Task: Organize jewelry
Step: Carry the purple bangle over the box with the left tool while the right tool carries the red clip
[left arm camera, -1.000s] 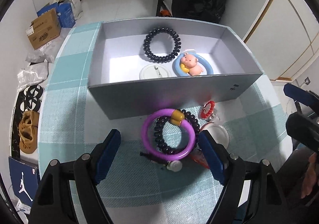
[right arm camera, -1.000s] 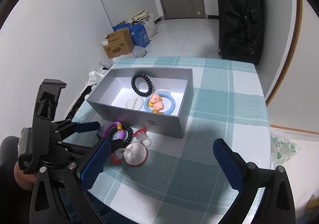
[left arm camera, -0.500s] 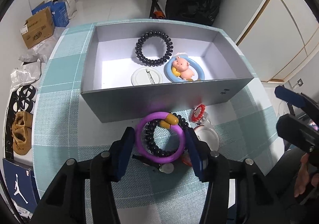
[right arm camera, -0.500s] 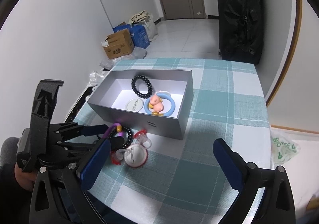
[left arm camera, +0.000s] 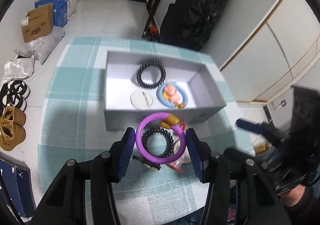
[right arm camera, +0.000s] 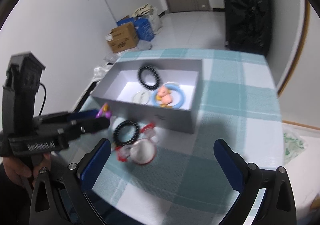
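Observation:
My left gripper (left arm camera: 160,135) is shut on a purple bangle (left arm camera: 149,120) with yellow charms and holds it up off the checked tablecloth, just in front of the grey box (left arm camera: 140,119). Below it a black bead bracelet (left arm camera: 146,137) lies on the cloth. Seen from the right wrist, the bangle (right arm camera: 104,111) pokes out of the left gripper (right arm camera: 88,117), left of the black bracelet (right arm camera: 116,135). Inside the box are another black bracelet (left arm camera: 140,78), a white round badge (left arm camera: 140,99) and a blue ring with a pink pig (left arm camera: 172,92). My right gripper (right arm camera: 162,157) hangs open above the table, holding nothing.
A red-rimmed round badge (right arm camera: 143,152) and a small red piece (right arm camera: 148,126) lie by the black bracelet. On the floor are cardboard boxes (left arm camera: 37,24), shoes (left arm camera: 12,125) and a big black bag (left arm camera: 196,10). Bare cloth spreads right of the box (right arm camera: 240,104).
The left jaws closed onto the purple bangle and lifted it off the cloth; the black bracelet stayed on the table. The right gripper has barely shifted.

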`<state>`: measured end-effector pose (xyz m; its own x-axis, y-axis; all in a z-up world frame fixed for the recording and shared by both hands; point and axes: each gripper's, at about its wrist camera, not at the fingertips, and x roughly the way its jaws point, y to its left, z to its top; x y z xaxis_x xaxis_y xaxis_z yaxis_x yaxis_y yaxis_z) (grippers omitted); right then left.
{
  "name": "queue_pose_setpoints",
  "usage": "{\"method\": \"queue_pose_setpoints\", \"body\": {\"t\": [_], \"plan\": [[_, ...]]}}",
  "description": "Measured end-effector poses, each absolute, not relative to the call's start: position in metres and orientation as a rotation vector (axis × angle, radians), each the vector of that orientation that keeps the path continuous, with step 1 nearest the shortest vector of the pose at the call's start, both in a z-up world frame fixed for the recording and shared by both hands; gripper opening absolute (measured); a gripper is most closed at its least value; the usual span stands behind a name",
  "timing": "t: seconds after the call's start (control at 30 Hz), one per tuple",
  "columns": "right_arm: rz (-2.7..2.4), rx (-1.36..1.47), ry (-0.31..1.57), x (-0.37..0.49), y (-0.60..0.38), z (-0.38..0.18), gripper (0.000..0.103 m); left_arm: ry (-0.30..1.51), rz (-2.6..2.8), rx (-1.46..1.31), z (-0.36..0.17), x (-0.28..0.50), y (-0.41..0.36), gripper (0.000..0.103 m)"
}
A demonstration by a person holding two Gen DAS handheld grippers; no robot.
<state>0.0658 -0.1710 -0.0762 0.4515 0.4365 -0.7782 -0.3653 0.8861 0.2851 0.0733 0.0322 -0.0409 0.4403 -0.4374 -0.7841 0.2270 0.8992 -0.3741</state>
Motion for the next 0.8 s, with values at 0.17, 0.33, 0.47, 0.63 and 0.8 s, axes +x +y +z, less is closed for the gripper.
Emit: {"method": "queue_pose_setpoints", "body": {"t": [0.17, 0.33, 0.47, 0.63, 0.8], "plan": [[0.544, 0.029, 0.988, 0.059, -0.153, -0.080, 0.101, 0.987, -0.421, -0.298, -0.026, 0.077, 0.050, 0.047], [0.597, -0.022, 1.022, 0.057, -0.133, -0.090, 0.084, 0.936, -0.407, -0.363, -0.015, 0.081, 0.070, 0.047], [0.634, -0.077, 1.021, 0.056, -0.119, -0.094, 0.076, 0.928, -0.411, -0.411, -0.015, 0.082, 0.080, 0.047], [0.646, -0.194, 1.016, 0.053, -0.098, -0.101, 0.063, 0.926, -0.411, -0.416, -0.017, 0.082, 0.085, 0.047], [0.636, -0.344, 0.997, 0.047, -0.079, -0.107, 0.047, 0.913, -0.411, -0.408, -0.014, 0.081, 0.088, 0.047]]}}
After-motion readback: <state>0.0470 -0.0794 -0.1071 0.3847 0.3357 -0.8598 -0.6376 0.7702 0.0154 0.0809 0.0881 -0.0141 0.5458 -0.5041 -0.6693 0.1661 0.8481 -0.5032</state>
